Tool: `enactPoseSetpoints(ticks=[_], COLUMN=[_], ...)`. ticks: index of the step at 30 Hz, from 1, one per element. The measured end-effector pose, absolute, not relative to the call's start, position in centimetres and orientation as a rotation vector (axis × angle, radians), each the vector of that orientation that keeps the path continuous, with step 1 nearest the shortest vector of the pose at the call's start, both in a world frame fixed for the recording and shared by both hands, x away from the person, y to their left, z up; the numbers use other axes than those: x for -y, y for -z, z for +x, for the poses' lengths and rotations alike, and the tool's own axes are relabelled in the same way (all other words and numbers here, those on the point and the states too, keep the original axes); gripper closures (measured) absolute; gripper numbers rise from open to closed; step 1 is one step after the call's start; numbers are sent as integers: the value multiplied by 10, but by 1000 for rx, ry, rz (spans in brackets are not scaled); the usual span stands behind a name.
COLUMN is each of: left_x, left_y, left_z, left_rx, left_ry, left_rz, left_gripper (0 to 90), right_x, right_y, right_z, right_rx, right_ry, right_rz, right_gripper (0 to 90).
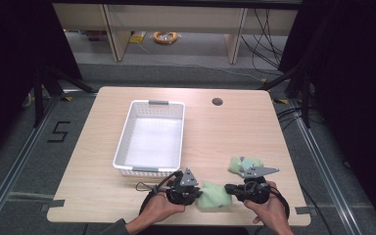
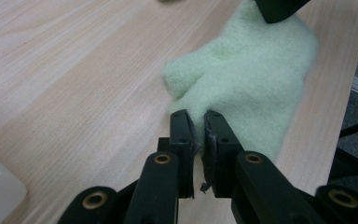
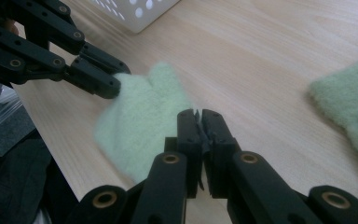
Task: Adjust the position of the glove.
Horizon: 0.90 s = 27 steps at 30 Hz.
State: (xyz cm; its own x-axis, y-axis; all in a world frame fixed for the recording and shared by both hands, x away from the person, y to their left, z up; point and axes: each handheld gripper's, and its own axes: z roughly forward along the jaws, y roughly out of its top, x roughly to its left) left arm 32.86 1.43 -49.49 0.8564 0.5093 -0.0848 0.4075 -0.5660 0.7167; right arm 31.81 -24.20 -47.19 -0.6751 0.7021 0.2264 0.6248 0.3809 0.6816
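Both grippers [image 1: 196, 188] [image 1: 229, 187] are pinching opposite edges of the pale green sock [image 1: 214, 197] near the table's front edge; soft, limp, light.

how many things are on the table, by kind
green fuzzy cloths: 2, one between the grippers, one farther back on the right
white baskets: 1
total: 3
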Motion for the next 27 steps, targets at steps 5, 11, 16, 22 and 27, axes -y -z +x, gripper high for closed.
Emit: enactPoseSetpoints(ticks=[5, 11, 16, 22, 27], left_x=[-11, -10, -11, -11, -15], left_y=[500, 502, 504, 504, 503], left_z=[331, 328, 329, 327, 330], left_rx=[-670, -705, -687, -708, -711], left_ry=[-173, -155, -167, -150, -147], left_rz=[2248, 2243, 2256, 2253, 2255], left_gripper=[822, 817, 808, 799, 702], right_x=[242, 242, 239, 240, 239], right_y=[481, 485, 489, 491, 489], right_z=[314, 315, 315, 317, 317], right_rx=[-2548, -2584, -2541, -2551, -2566], right_ry=[-1126, -1116, -1105, -1082, -1065], right_rz=[1227, 1222, 1237, 1230, 1236], right_gripper=[866, 857, 847, 830, 771])
